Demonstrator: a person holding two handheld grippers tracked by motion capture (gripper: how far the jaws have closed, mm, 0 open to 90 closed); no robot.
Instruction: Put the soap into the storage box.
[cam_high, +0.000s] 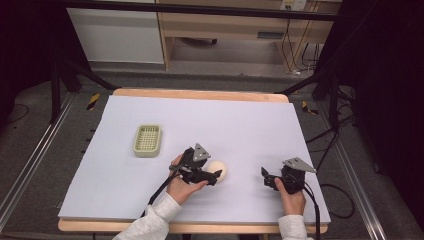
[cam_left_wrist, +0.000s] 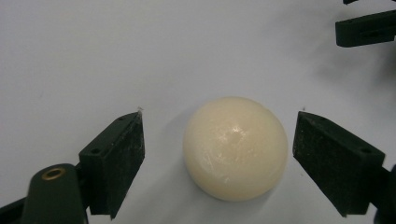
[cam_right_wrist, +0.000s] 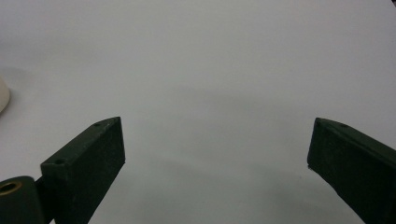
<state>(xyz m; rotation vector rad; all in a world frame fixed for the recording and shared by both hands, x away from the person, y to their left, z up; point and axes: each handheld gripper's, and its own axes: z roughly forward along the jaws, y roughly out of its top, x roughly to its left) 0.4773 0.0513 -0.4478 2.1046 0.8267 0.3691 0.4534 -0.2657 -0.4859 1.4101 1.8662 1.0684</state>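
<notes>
Left claw (cam_left_wrist: 219, 154): jaws apart, flanking cream soap ball (cam_left_wrist: 235, 147), untouched | right claw (cam_right_wrist: 215, 163): jaws apart over bare tabletop (cam_right_wrist: 210, 70) | soap dish (cam_high: 148, 140): far left

From my remote seat, the high view is bright over the white table (cam_high: 250, 125) and dim at the surrounding floor. In the left gripper view the soap (cam_left_wrist: 235, 147) shows small glare and casts soft shadow toward 6 o'clock; near jaws look soft.

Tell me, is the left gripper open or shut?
Open. The left gripper has its jaws apart on either side of the soap, with a gap showing at each side.
</notes>
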